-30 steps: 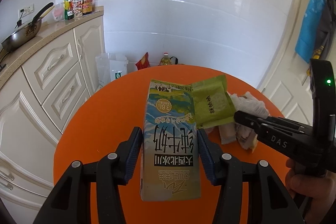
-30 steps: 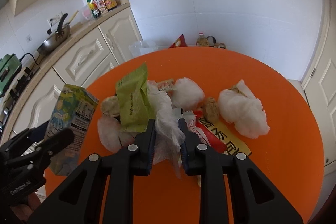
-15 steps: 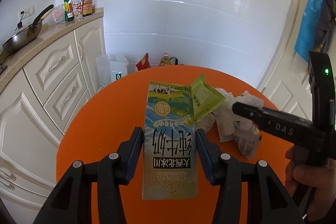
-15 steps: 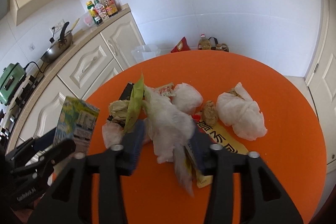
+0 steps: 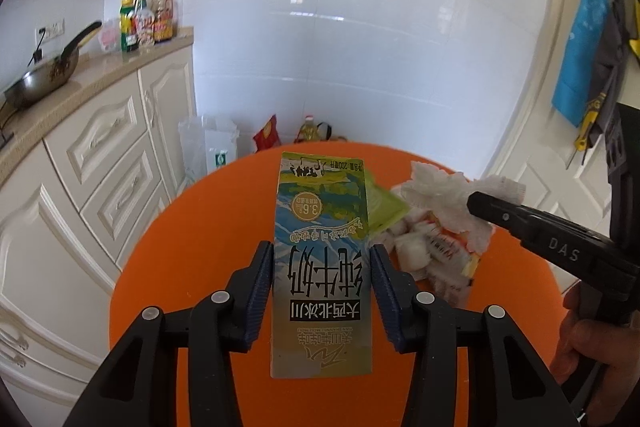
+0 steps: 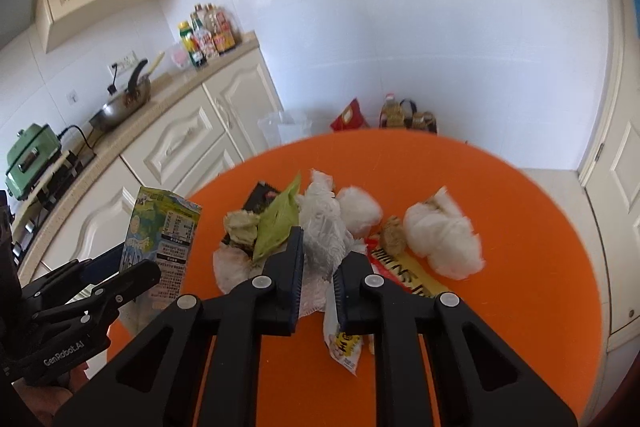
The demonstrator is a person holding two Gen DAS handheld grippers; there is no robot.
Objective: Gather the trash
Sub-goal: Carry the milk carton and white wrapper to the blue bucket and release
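Our left gripper (image 5: 322, 287) clamps the milk carton (image 5: 322, 267) above the table's (image 5: 192, 247) near left. Our right gripper (image 6: 318, 267) pinches the crumpled tissue (image 6: 322, 227) mid-table; we should lift gently so loose wrappers stay together.

We cannot see the carton's (image 5: 321, 259) far side, and tissue (image 6: 322, 235) hides the right gripper's (image 6: 318, 269) fingertips.

A milk carton (image 5: 320, 267) is held mid-frame between the left claw (image 5: 322, 291) pads, over the table (image 5: 192, 251). Right of it, a trash pile (image 6: 320, 227) is bunched up, with the right claw (image 6: 318, 279) closed on a crumpled tissue (image 6: 320, 231). A tissue ball (image 6: 440, 239) is parked further right.
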